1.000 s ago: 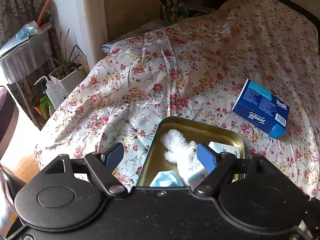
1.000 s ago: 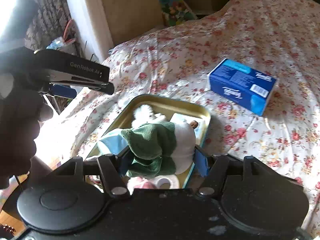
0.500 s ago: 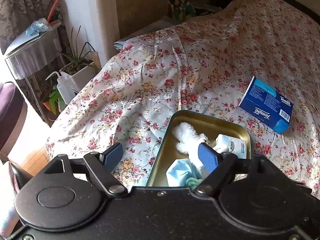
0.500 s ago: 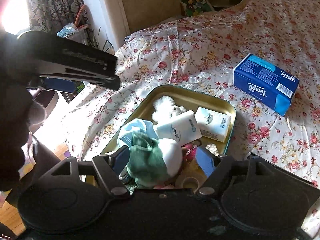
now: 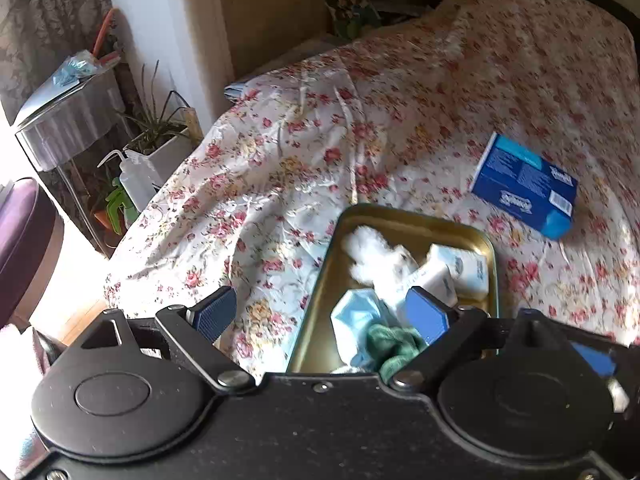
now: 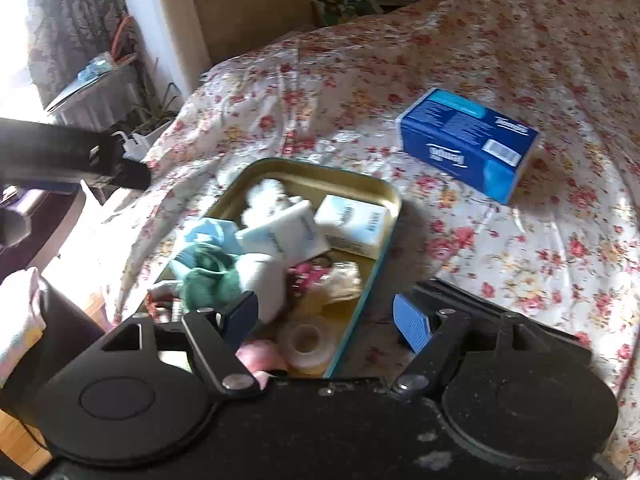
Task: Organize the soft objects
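A gold metal tray (image 6: 390,204) (image 5: 400,216) lies on the flowered bed. In it are a white plush toy (image 6: 264,196) (image 5: 372,252), two small tissue packs (image 6: 352,220) (image 5: 464,268), a blue face mask (image 6: 210,232) (image 5: 356,316), a green and white sock (image 6: 224,276) (image 5: 394,344), a tape roll (image 6: 306,340) and other small items. My right gripper (image 6: 326,320) is open and empty just above the tray's near end. My left gripper (image 5: 320,314) is open and empty over the tray's left edge.
A blue Tempo tissue box (image 6: 468,144) (image 5: 524,184) lies on the bed right of the tray. Left of the bed stand a potted plant (image 5: 160,136), a squeeze bottle (image 5: 136,180), a small table (image 5: 68,120) and a purple stool (image 5: 24,232).
My right gripper opened and let go of the green and white sock, which now lies in the tray. Both grippers drew back and upward a little.
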`<state>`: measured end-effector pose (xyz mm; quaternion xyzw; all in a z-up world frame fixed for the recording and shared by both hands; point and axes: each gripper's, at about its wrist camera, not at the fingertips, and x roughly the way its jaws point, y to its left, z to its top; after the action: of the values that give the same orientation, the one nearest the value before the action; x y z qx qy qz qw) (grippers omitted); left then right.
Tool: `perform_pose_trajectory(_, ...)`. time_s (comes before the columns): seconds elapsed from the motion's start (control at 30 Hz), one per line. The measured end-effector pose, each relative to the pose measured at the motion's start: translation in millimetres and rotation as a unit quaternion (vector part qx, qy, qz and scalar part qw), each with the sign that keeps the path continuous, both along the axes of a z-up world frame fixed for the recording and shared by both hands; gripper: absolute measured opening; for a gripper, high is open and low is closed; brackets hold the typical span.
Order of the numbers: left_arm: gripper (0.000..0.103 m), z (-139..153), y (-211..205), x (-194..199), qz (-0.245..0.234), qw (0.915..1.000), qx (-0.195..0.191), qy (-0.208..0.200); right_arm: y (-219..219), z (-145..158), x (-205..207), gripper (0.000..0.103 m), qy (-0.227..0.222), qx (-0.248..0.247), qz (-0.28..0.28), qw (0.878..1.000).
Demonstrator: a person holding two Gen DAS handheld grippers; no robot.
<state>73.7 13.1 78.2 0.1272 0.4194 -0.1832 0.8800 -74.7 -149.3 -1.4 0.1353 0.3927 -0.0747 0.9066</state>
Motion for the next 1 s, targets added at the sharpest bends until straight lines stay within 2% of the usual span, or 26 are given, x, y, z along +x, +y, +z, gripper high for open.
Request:
perform_pose_trajectory(0.07, 0.088, -1, -3, -6, -0.006, 0.9999, 0.003, 0.008, -7, 0, -3, 0.076, 0.016, -0.022, -0.025, 0.999)
perform_pose_trajectory(0.27, 0.088, -3, -8, -29, -0.003, 0.9993, -0.015, 0.034, -30, 2, -9, 0.085, 0.018, -0.031, -0.042, 0.998)
perform_pose_trajectory(0.33, 0.09, -3, -13, -36, -0.007, 0.9996, -0.01, 0.027, -37, 4, -9, 0.09, 0.018, -0.035, -0.046, 0.998)
perform_pose_trajectory(0.43, 0.09, -4, -21, -45, 0.003, 0.9998, 0.019, -0.007, -45, 8, -9, 0.099, 0.021, -0.047, -0.053, 0.997)
perform_pose_trajectory(0.5, 0.09, -6, -20, -48, 0.011, 0.9998, 0.015, -0.01, -48, 10, -10, 0.099, 0.02, -0.058, -0.061, 0.996)
perform_pose_trajectory(0.67, 0.09, -20, -15, -50, 0.033, 0.9987, -0.014, 0.035, -57, 5, -16, 0.099, 0.008, -0.049, -0.072, 0.996)
perform_pose_trajectory(0.87, 0.09, -39, -28, -58, 0.035, 0.9984, 0.021, 0.039, -62, -7, -20, 0.099, 0.02, -0.036, -0.081, 0.996)
perform_pose_trajectory(1.0, 0.09, -43, -34, -59, 0.035, 0.9982, 0.024, 0.044, -60, -8, -23, 0.1, 0.018, -0.033, -0.076, 0.996)
